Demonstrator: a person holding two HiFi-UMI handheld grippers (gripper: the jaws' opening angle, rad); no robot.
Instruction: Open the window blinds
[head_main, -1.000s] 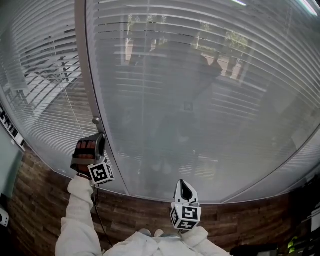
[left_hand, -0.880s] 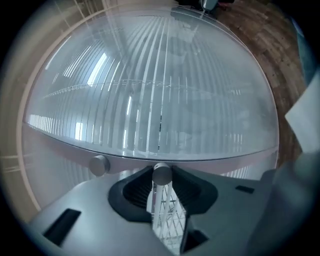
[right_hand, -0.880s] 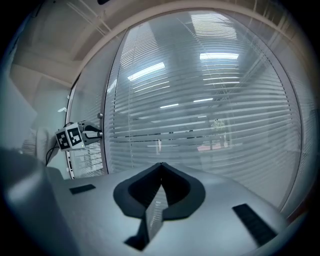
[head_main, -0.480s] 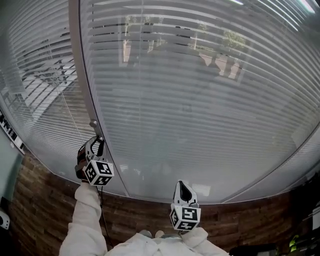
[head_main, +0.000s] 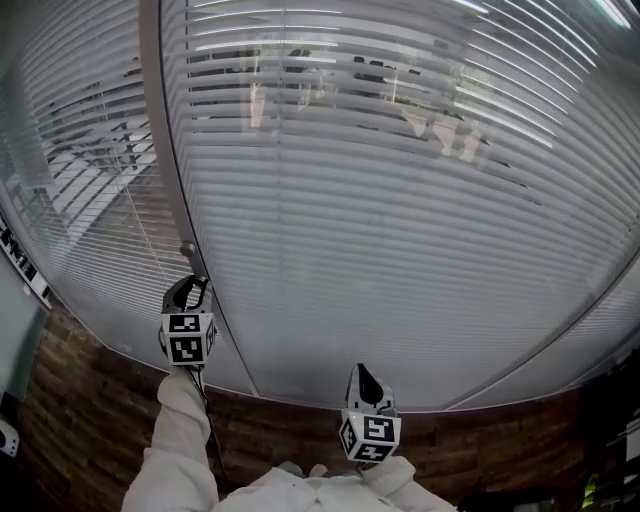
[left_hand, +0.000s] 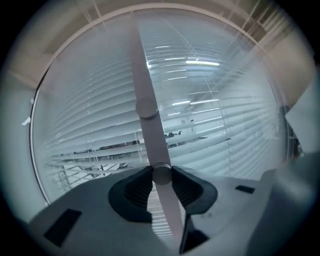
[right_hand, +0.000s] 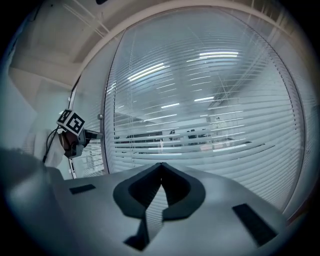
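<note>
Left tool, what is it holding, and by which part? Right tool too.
The left tool pinches a small round knob on the window frame's upright by its two sides. The right tool is shut, holding nothing.

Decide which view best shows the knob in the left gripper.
The left gripper view: the knob sits large between the pads of the left gripper, on the window post. In the head view that gripper mostly covers it. The right gripper view shows it tiny, far left.
</note>
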